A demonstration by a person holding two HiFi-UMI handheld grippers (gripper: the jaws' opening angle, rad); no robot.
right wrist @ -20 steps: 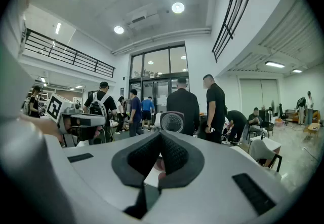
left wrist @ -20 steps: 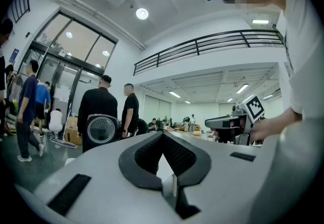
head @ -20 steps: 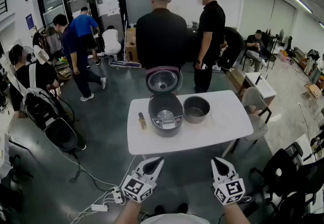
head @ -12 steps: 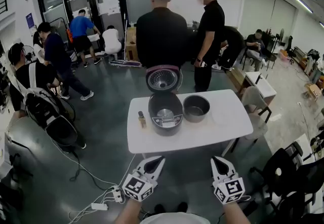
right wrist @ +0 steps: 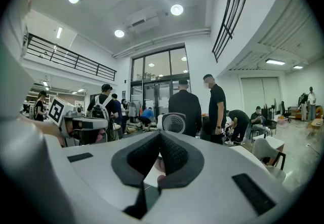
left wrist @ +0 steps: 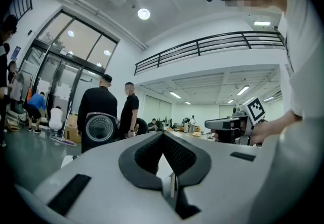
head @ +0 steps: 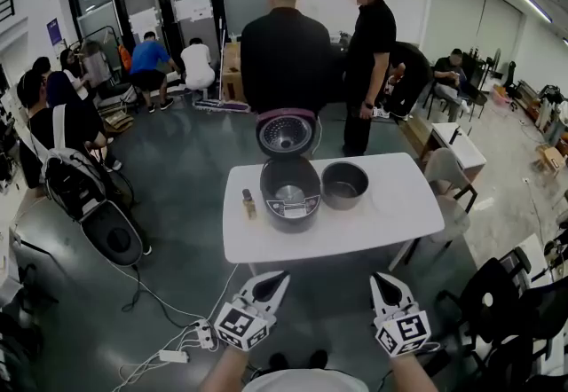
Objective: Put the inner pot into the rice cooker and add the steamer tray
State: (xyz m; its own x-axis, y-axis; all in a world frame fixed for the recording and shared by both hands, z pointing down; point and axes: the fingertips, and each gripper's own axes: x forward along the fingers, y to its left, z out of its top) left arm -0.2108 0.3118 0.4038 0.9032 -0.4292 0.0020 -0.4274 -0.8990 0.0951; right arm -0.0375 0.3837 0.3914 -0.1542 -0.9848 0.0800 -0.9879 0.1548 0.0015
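The dark rice cooker [head: 289, 193] stands on the white table [head: 390, 222] with its lid [head: 286, 134] raised and its well empty. Just to its right, touching or nearly so, sits the grey inner pot [head: 344, 184]. I cannot make out a steamer tray. My left gripper [head: 272, 280] and right gripper [head: 382, 281] hang level in front of the table's near edge, well short of it, both shut with nothing between the jaws. The left gripper view shows shut jaws [left wrist: 163, 136] and the lid [left wrist: 100, 127] far beyond. The right gripper view shows the same [right wrist: 160, 135].
A small bottle [head: 249, 202] stands left of the cooker. Two people in black [head: 286, 53] stand close behind the table. A chair [head: 446, 182] is at its right end. A power strip and cables [head: 186, 341] lie on the floor at left, beside a person with a backpack [head: 67, 164].
A person in blue at the back left has walked away toward the doors and now crouches there. Both grippers, the cooker and the pot have stayed in place.
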